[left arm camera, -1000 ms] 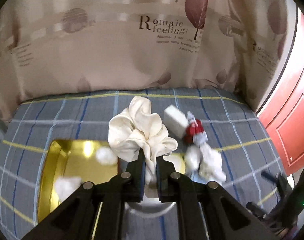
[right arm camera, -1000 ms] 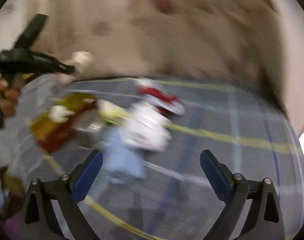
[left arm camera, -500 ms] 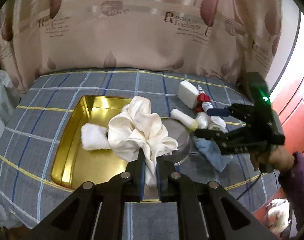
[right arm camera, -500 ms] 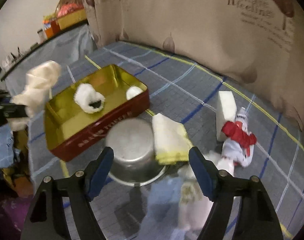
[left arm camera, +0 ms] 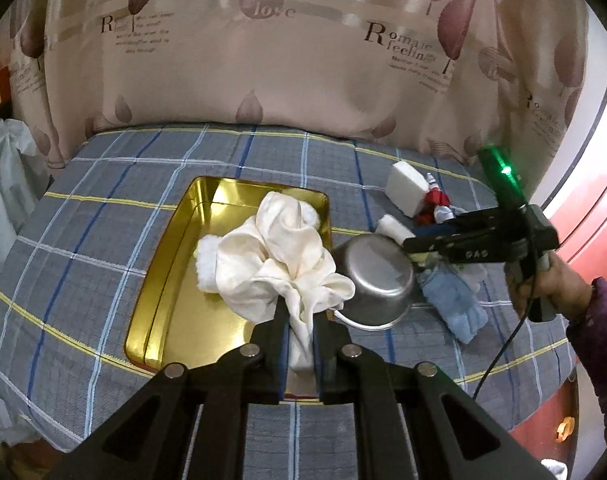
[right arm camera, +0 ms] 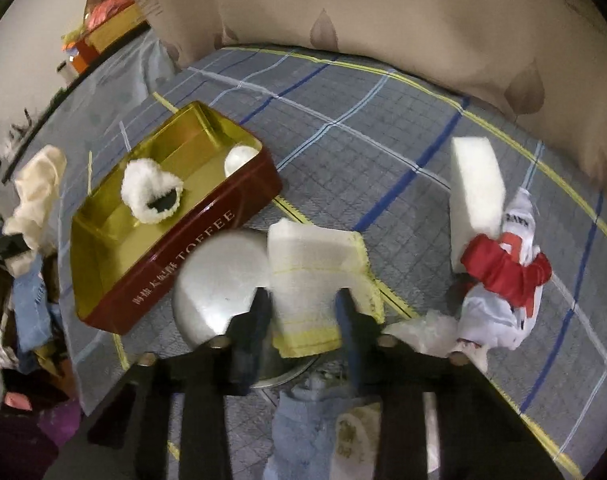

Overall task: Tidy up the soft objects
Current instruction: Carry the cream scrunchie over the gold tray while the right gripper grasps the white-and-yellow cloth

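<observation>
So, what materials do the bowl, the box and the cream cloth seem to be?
Bowl: probably steel, brushed grey with soft glare. Box: likely tin, mirror-gold inside, red printed outside. Cream cloth: soft woven fabric, judging by its folds.

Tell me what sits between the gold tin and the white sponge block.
In the right wrist view, the upturned steel bowl and the folded yellow-edged cloth lie between the gold tin and the white sponge block.

Your glossy gold-lined rectangular metal tin (left arm camera: 175, 264) mirrors the light; its red outside looks lacquered. The round steel bowl (left arm camera: 377, 276) is brushed and dull. The cream satin cloth (left arm camera: 279, 256) shines softly; the grey checked bedsheet (left arm camera: 103, 216) is matt weave.
</observation>
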Available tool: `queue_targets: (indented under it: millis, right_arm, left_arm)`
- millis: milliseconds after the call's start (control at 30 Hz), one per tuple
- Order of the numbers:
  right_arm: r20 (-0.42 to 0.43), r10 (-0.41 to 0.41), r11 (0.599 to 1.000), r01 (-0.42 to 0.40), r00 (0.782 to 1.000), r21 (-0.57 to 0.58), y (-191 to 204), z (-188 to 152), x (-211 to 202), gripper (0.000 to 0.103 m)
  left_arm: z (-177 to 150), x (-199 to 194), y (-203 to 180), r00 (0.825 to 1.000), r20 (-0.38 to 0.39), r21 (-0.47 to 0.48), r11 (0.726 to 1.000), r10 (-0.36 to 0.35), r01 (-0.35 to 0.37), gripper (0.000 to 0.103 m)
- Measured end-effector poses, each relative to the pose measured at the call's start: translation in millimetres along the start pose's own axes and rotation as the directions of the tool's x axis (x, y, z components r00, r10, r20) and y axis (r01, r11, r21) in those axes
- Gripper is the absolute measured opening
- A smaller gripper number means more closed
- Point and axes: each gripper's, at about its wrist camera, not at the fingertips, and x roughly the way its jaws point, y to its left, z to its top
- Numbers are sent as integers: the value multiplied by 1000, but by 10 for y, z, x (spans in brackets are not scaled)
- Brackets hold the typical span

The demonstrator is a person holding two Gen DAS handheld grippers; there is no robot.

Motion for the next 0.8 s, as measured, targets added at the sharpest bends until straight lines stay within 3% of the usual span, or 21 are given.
queue_targets:
  millis: [167,300,433,800]
  right_arm:
    - [4,-19,999,19,1000,30,-43,-25,-75,23]
    - [85,-39,998,34,996,60,-13,-24,-277,19]
    - [169,-2,993,-18,986,115,-33,-27,-512,19]
    - [371,83,963,-169,925,208,135,-307,-1060,19]
  left_arm:
    - [26,-1,59,1000,3,-11,1000,12,-12,10]
    - [37,-35,88,999,16,-17,999,28,-28,12]
    - [54,-25,152,999,13,-22,999,49,-48,12]
    - [349,-64,448,992,57,-52,993,112,-109,13]
